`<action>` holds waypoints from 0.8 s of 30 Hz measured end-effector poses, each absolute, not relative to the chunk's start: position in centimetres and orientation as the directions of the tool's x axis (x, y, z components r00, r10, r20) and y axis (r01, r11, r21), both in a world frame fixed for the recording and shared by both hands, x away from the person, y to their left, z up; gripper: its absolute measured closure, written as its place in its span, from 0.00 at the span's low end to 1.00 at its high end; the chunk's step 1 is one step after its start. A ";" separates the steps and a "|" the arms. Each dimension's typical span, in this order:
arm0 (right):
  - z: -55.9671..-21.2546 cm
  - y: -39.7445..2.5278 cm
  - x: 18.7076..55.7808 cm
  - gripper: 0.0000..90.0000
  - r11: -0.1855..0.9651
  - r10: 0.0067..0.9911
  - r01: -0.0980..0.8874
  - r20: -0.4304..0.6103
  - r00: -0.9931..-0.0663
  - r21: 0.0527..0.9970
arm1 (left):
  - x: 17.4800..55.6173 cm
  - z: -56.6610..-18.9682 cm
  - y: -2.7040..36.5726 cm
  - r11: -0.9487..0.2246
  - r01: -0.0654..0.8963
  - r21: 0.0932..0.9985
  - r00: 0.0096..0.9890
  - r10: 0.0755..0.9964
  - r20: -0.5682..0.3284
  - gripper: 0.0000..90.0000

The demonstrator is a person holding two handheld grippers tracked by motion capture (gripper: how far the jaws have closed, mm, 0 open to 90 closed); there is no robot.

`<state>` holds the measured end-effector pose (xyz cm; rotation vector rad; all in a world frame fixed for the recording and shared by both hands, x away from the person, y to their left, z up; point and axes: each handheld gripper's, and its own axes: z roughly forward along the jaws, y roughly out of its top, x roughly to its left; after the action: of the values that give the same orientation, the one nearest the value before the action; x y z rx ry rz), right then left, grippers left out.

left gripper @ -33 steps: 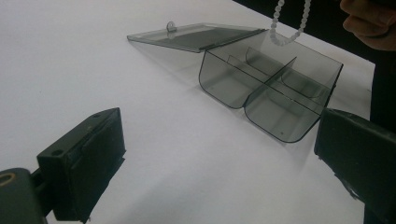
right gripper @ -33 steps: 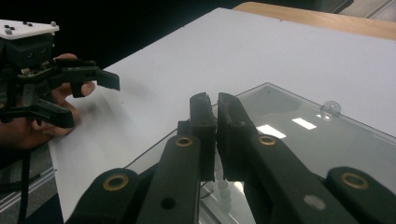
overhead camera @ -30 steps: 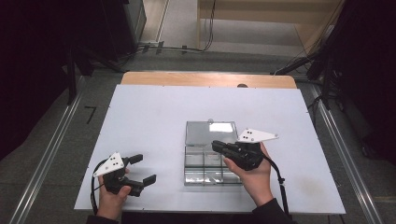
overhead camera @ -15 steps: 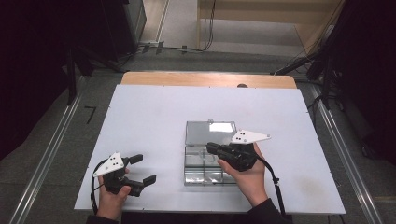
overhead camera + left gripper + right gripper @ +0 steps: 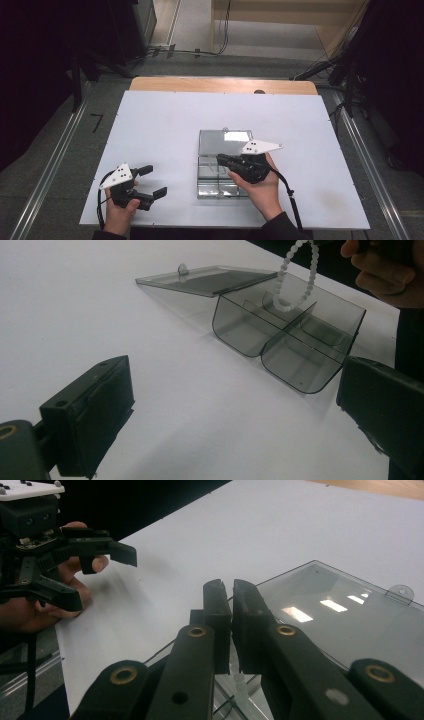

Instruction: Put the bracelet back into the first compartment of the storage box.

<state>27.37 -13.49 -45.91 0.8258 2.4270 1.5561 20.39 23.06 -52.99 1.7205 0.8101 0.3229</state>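
Two grippers are held over the white bench (image 5: 165, 125). The left gripper (image 5: 148, 182) is kept low at the near edge, its fingers (image 5: 90, 412) spread wide and empty. Beyond them a clear compartment box (image 5: 295, 335) is seen, its lid (image 5: 205, 280) laid flat open. The right gripper (image 5: 223, 161) is clenched on a white bead string (image 5: 297, 277), dangled above the box's far compartments.

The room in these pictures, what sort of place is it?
Probably a lab set up for recording handling tasks. A white table stands among dark curtains and floor cables, and a person works over a clear box with a handheld gripper in each hand.
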 end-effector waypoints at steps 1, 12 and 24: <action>-45.9 -13.4 27.4 0.93 0.313 0.518 0.370 0.170 -0.838 0.875 | 20.4 -53.0 23.1 -0.113 0.348 0.931 0.724 0.663 -0.191 0.02; -46.4 -12.5 27.4 0.93 0.318 0.505 0.368 0.172 -0.846 0.874 | 20.4 -53.0 23.1 -0.112 0.349 0.931 0.725 0.662 -0.192 0.02; -46.7 -11.8 27.4 0.93 0.329 0.495 0.364 0.169 -0.852 0.871 | 20.4 -53.0 23.1 -0.112 0.348 0.931 0.726 0.661 -0.192 0.02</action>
<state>27.42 -11.83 -46.72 0.7989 2.4549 1.5562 20.37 23.08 -53.00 1.7205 0.8073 0.3211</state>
